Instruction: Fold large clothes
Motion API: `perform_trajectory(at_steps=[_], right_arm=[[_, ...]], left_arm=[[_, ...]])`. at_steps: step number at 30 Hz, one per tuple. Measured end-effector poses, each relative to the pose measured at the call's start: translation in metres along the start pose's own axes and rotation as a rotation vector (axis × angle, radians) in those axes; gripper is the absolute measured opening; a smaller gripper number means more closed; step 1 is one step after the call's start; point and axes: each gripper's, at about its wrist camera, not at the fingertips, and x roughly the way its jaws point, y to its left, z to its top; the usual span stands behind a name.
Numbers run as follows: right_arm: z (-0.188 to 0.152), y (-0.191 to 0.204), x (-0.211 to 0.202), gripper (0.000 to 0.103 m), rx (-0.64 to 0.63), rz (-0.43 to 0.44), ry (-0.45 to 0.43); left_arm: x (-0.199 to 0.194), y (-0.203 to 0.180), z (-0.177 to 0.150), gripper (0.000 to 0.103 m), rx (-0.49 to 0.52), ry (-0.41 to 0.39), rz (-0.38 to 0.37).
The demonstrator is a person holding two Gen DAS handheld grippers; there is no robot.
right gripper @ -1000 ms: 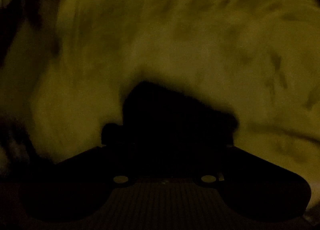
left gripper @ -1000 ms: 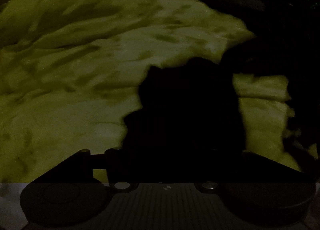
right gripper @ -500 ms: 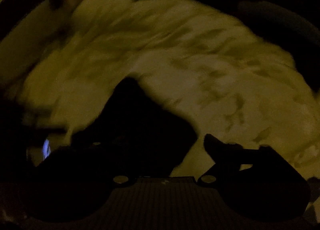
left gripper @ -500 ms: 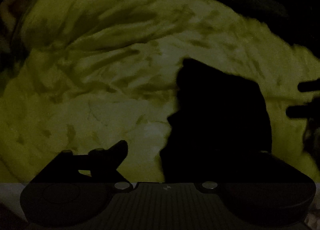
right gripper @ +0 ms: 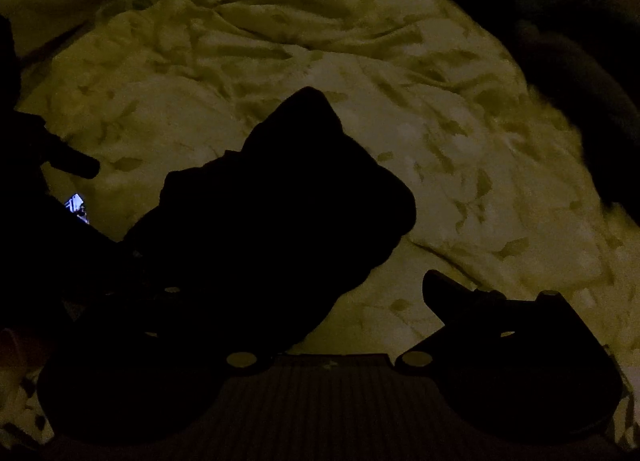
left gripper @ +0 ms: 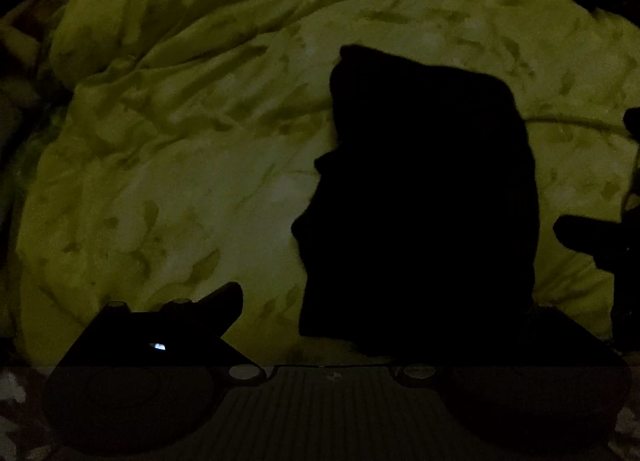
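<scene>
- The dark folded garment [left gripper: 424, 201] lies at frame centre on the crumpled yellow-green bedcover [left gripper: 180, 141].
- Left tongs [left gripper: 360, 301] and right tongs [right gripper: 304, 281]: each shows 1 finger spread wide aside, holding nothing.

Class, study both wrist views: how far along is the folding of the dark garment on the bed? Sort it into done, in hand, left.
Done: the dark garment lies as a compact bundle on the yellow-green bedspread. In hand: nothing visibly; left claw and right claw each show one finger spread wide, so both look open. Left: perhaps tidying the bundle; darkness hides its layers.
</scene>
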Motion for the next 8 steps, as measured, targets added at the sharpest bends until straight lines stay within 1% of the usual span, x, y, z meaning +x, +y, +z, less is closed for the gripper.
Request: perform_trajectory(at_steps=[3,6,8], right_arm=[[-0.0012,-0.0020,0.0028,0.100,0.008,-0.003,0.006],[-0.0029,-0.0016,0.0041,0.100,0.015,-0.007,0.015],[-0.0034,-0.0013,0.0056,0.100,0.019,-0.013,0.025]], left_arm=[[-0.0024,0.0005,-0.0037,0.103,-0.009,-0.007,-0.005],[-0.0055,0.0003,-0.0082,0.103,-0.013,-0.029,-0.036],[-0.0065,-0.0022,-0.0093,0.103,-0.009,-0.029,-0.034]])
